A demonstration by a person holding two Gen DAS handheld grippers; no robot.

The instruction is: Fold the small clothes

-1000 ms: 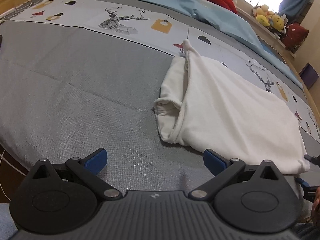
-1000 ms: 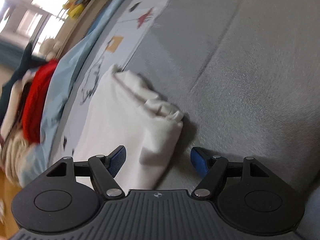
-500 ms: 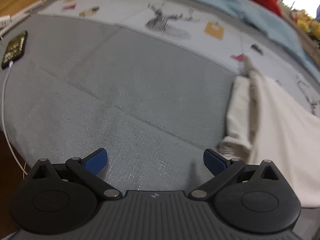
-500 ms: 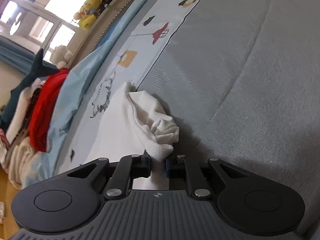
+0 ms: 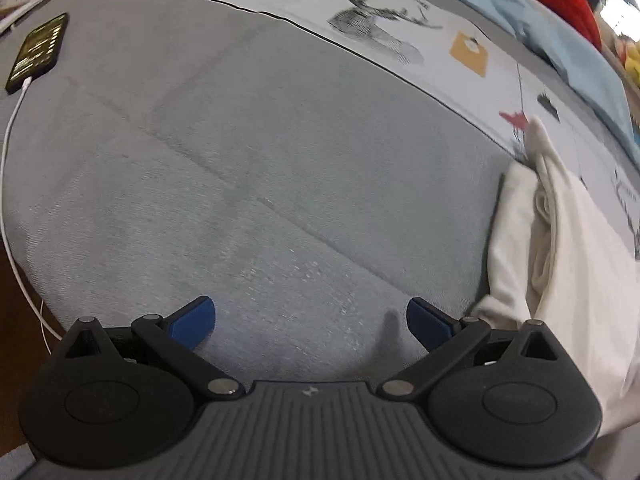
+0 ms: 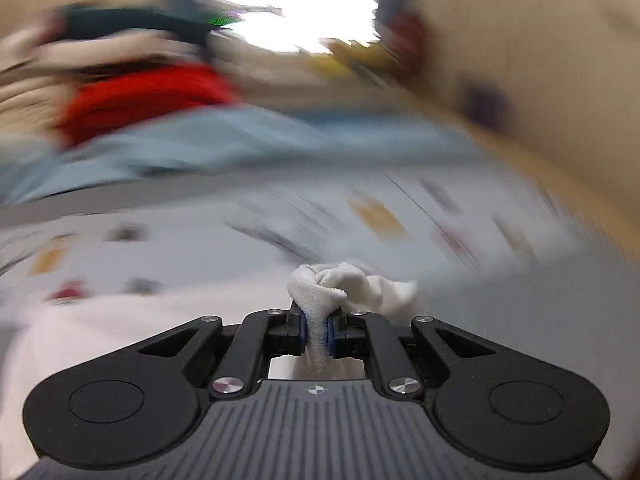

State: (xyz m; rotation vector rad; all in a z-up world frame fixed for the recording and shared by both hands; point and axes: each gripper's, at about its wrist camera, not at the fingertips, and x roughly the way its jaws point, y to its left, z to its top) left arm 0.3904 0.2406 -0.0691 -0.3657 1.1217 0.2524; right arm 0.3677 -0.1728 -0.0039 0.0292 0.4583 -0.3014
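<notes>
While the left gripper (image 5: 311, 322) hangs spread and empty, the right gripper (image 6: 316, 332) pinches the white garment's (image 6: 320, 292) bunched edge — likely to fold it over.

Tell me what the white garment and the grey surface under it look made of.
Garment: soft matte knit, probably cotton; a looped, towel-like texture shows where the right tongs pinch it. Grey surface: woven fabric, likely a bed cover; fine weave, creases and faint sheen.

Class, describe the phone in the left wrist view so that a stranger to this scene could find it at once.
Start from the wide grey bedspread that fills the left wrist view and follow it to its far left edge. There lies a flat black smartphone, screen lit, with a thin white charging cable plugged into its near end. Nothing else there is dark, rigid and rectangular.
</notes>
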